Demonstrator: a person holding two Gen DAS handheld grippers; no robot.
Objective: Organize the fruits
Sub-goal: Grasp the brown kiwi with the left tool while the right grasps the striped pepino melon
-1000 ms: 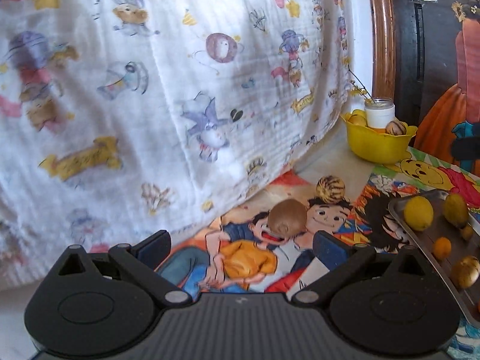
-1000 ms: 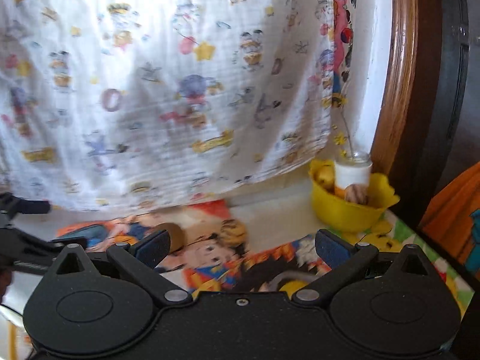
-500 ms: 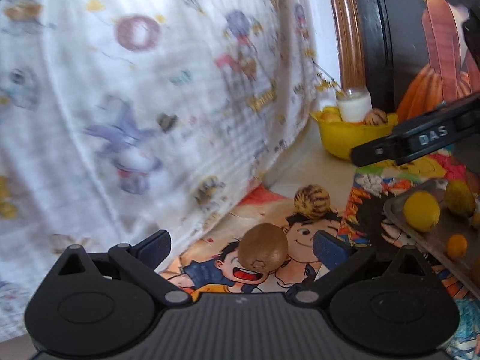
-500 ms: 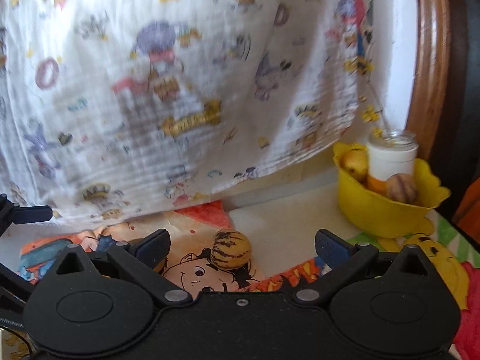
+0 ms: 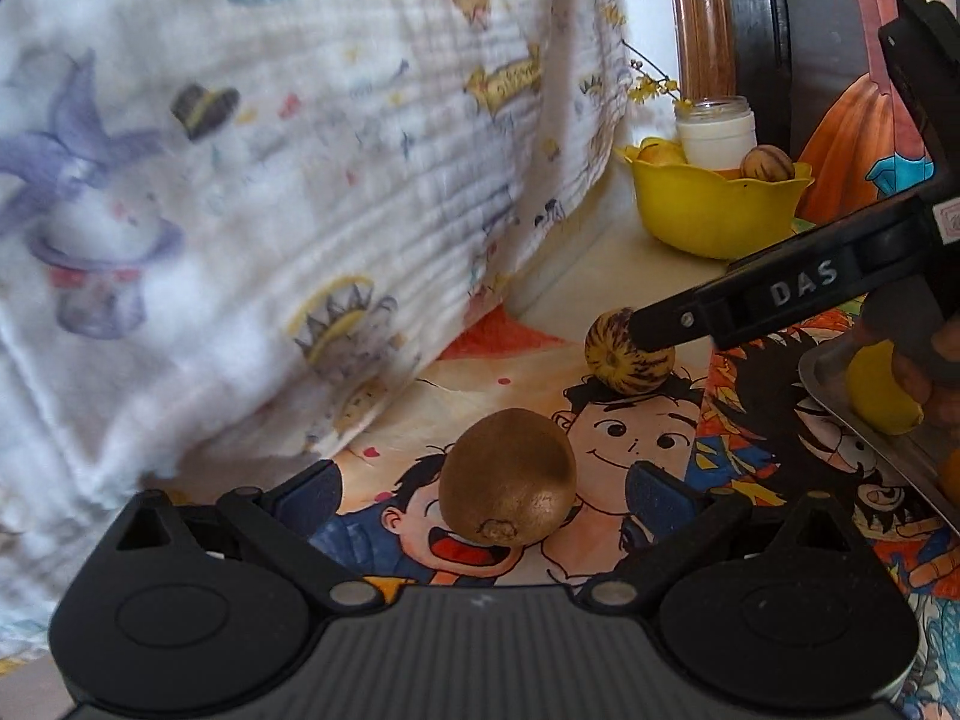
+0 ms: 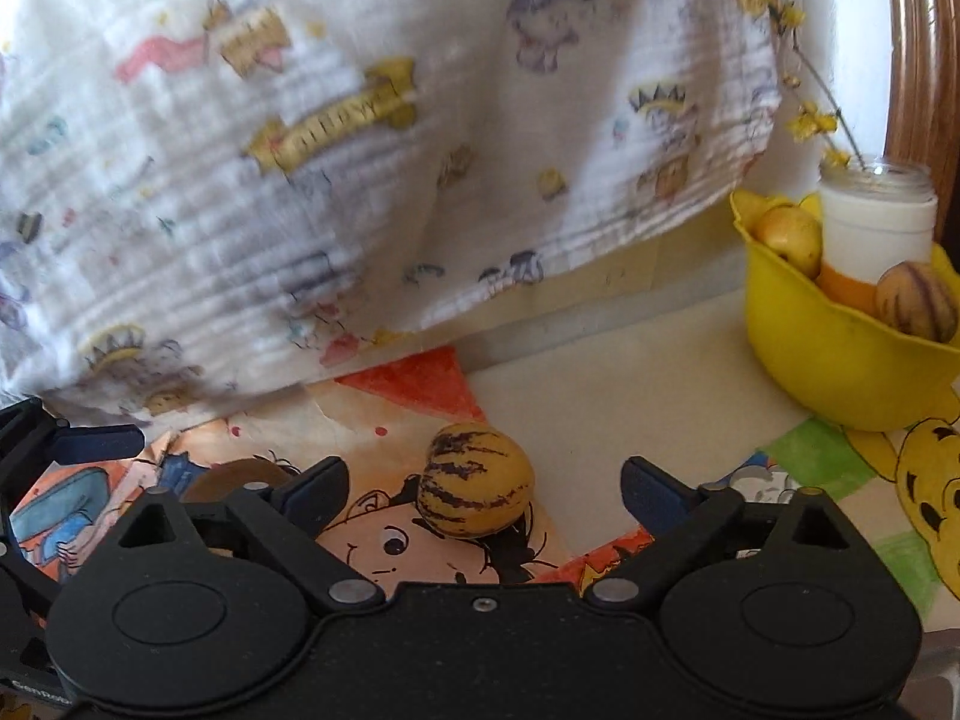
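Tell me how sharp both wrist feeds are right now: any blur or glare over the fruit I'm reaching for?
Left wrist view: the kiwi is sharp with a soft highlight, while the printed cloth is smeared by motion blur. Right wrist view: the striped fruit is crisp, the cloth is blurred again, and fisheye bending curves the wooden frame.

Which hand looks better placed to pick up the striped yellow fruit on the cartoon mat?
The right. Its hand-held gripper already straddles the striped fruit, jaws closing around it without touching. The left hand-held gripper is lined up on the brown kiwi instead.
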